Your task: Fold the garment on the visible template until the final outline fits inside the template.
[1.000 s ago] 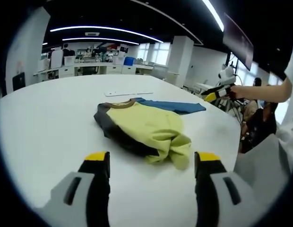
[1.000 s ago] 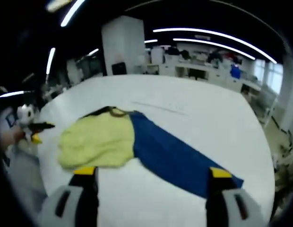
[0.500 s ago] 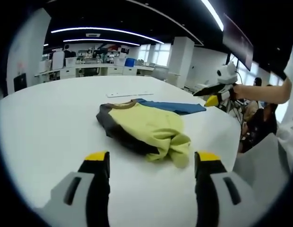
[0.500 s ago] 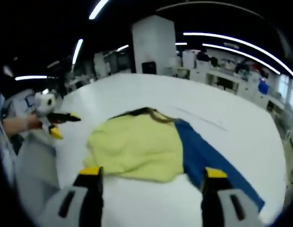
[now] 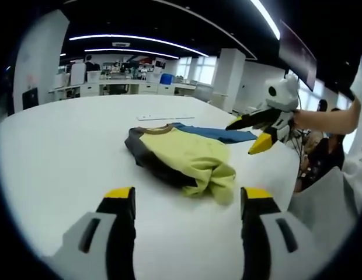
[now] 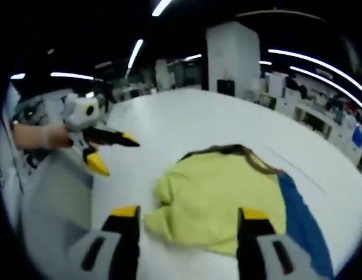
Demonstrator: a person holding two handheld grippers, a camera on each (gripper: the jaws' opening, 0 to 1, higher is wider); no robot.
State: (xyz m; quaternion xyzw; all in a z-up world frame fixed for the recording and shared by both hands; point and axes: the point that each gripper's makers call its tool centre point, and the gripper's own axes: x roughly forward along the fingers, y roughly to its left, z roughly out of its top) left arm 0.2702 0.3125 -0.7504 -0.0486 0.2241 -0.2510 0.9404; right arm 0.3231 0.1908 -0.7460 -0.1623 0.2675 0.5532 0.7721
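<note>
A yellow-green shirt [image 5: 184, 156] with a dark side and brown collar lies bunched on the white table [image 5: 64, 151], partly covering a blue template [image 5: 219, 133]. My left gripper [image 5: 188, 198] is open, low over the table, short of the shirt's crumpled near end. The right gripper [image 5: 256, 129] comes in from the right, open, hovering beside the template. In the right gripper view the shirt [image 6: 222, 189] lies just beyond my open right gripper [image 6: 188, 214], with the blue template [image 6: 303, 219] at its right. The left gripper [image 6: 108, 150] is open at the left, held by a hand.
A thin white strip [image 5: 160, 117] lies on the table behind the shirt. A person's arm [image 5: 327, 116] reaches in from the right. The table's edge [image 5: 289, 169] runs close to the right of the shirt. Desks and pillars stand far behind.
The right gripper has moved in over the table toward the shirt, and its view has swung left and closer. The shirt and template lie as before.
</note>
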